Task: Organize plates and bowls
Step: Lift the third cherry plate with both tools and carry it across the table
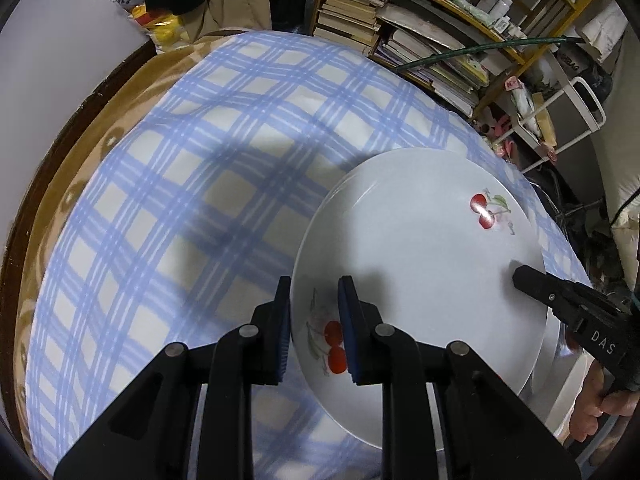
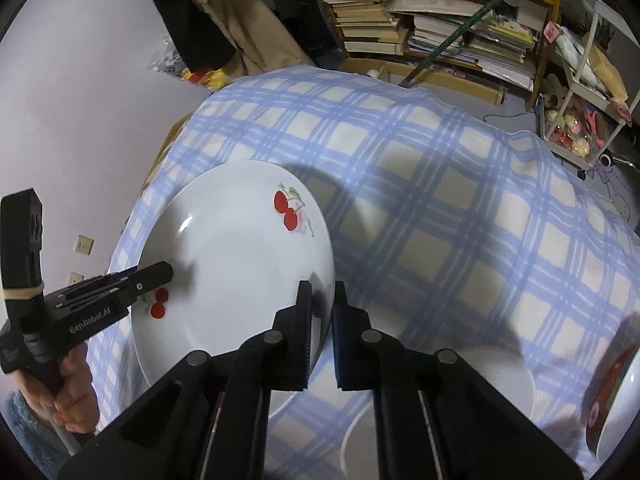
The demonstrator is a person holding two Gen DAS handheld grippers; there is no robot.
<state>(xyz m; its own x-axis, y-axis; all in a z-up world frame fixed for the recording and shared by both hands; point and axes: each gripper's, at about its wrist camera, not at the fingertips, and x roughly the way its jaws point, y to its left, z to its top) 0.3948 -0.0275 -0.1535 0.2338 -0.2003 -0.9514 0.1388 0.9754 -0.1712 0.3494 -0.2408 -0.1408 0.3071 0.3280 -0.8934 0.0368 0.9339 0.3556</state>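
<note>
Plate (image 1: 420, 248) with cherry prints sits over the blue-checked worktop (image 1: 200, 200), its rim straddled at nine o'clock by my left hand-held gripper (image 1: 312, 320) and at three o'clock by my right hand-held gripper (image 2: 322, 320); both appear clamped on the rim, though I cannot tell whether the plate is lifted or resting. A second plate (image 2: 492, 376) lies at the right view's five o'clock beside a red-patterned bowl (image 2: 608, 392) at four o'clock. I judge that good handling calls for equal pressure on both sides, a level plate, and a centred, gentle set-down when stacking.
</note>
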